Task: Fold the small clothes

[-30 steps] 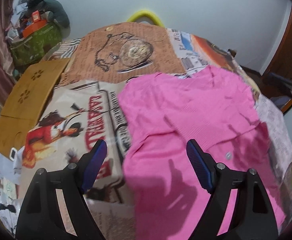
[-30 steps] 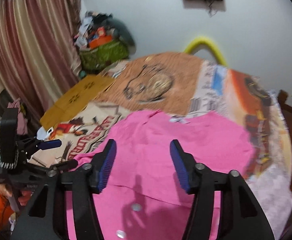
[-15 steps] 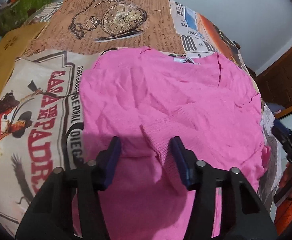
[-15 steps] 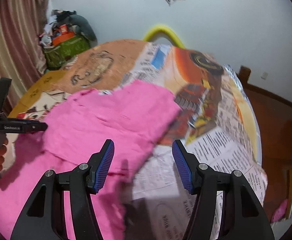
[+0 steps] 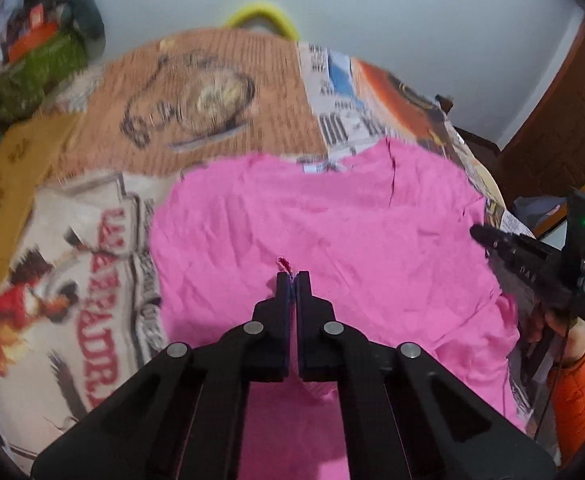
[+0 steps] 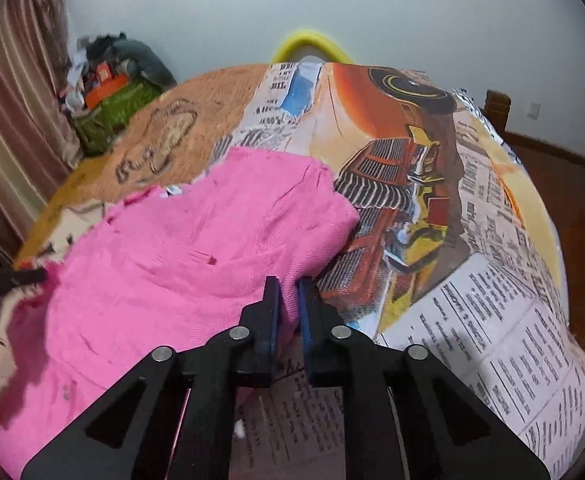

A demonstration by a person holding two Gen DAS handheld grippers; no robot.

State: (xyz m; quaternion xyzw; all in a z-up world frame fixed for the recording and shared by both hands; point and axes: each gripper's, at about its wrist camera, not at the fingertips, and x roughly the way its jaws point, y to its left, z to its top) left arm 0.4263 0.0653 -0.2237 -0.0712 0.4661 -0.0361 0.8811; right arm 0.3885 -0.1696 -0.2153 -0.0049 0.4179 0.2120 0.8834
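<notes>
Your left gripper [image 5: 292, 276] is clamped on a small pinch of the pink top [image 5: 332, 232], a nub of knit poking out past the fingers. Your right gripper [image 6: 288, 284] has closed on the top's side edge, cloth bunched between its pads. The top lies spread on the printed bedcover [image 6: 472, 280]. It looks soft, light and stretchy, so expect sagging; hold hems or edges rather than loose middle cloth.

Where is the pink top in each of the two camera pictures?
Left wrist view: the pink top fills the middle, pinched by the left gripper.
Right wrist view: the pink top lies left of centre, its edge in the right gripper.
Shared landmark: the yellow hoop.
</notes>
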